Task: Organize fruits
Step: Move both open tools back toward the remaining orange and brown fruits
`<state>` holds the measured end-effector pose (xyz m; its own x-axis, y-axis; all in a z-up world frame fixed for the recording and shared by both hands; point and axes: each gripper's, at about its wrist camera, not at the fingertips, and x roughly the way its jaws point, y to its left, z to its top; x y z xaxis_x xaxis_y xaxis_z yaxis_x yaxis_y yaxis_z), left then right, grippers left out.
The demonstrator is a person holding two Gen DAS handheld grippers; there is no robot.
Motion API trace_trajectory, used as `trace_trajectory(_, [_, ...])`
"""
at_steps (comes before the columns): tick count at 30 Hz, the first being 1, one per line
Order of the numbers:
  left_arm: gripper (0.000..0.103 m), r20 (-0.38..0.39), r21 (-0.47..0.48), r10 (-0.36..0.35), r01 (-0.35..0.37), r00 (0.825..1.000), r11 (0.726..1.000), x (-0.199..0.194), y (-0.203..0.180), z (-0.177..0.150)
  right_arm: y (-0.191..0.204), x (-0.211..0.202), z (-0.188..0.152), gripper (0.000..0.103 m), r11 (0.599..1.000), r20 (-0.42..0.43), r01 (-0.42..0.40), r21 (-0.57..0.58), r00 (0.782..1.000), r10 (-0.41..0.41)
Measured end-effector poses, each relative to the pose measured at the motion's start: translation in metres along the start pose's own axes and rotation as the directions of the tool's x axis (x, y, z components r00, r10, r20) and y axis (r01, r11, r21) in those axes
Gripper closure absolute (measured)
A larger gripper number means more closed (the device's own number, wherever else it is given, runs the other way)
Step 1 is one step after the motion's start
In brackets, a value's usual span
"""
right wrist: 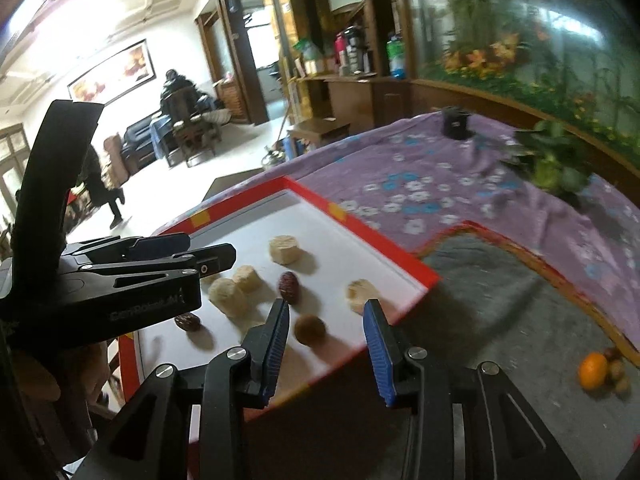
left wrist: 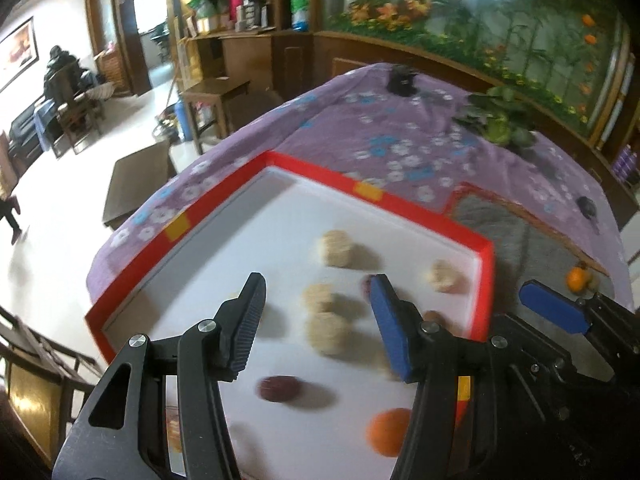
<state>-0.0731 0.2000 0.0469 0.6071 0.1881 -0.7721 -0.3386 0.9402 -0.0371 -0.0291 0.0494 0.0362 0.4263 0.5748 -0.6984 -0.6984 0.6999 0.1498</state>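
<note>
Right wrist view, brown fruit [right wrist: 310,330] between open claw [right wrist: 326,322] tips, untouched

A shallow red-rimmed white tray [right wrist: 404,258] lay on the purple flowered tablecloth [right wrist: 420,168], left of a grey felt mat [right wrist: 500,300]. Pale round cakes [right wrist: 285,249] and brown dates [right wrist: 289,287] lay in the tray; an orange [right wrist: 593,370] lay on the mat's right.
</note>
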Motion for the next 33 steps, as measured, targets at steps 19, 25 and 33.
trace_trajectory(19, [0.048, -0.026, 0.194, -0.198, 0.199, 0.980, 0.961, -0.006, -0.156, -0.006, -0.106, -0.092, -0.057, 0.058, 0.951, 0.061, 0.225, 0.211, 0.968, -0.243])
trace_trajectory(25, [0.049, -0.062, 0.228, -0.220, 0.228, 0.974, 0.946, 0.002, -0.190, -0.013, -0.142, -0.113, -0.076, 0.058, 0.910, 0.060, 0.285, 0.301, 0.947, -0.316])
trace_trajectory(33, [0.049, -0.108, 0.268, -0.234, 0.255, 0.966, 0.929, 0.018, -0.221, -0.017, -0.187, -0.124, -0.103, 0.056, 0.864, 0.009, 0.328, 0.381, 0.934, -0.358])
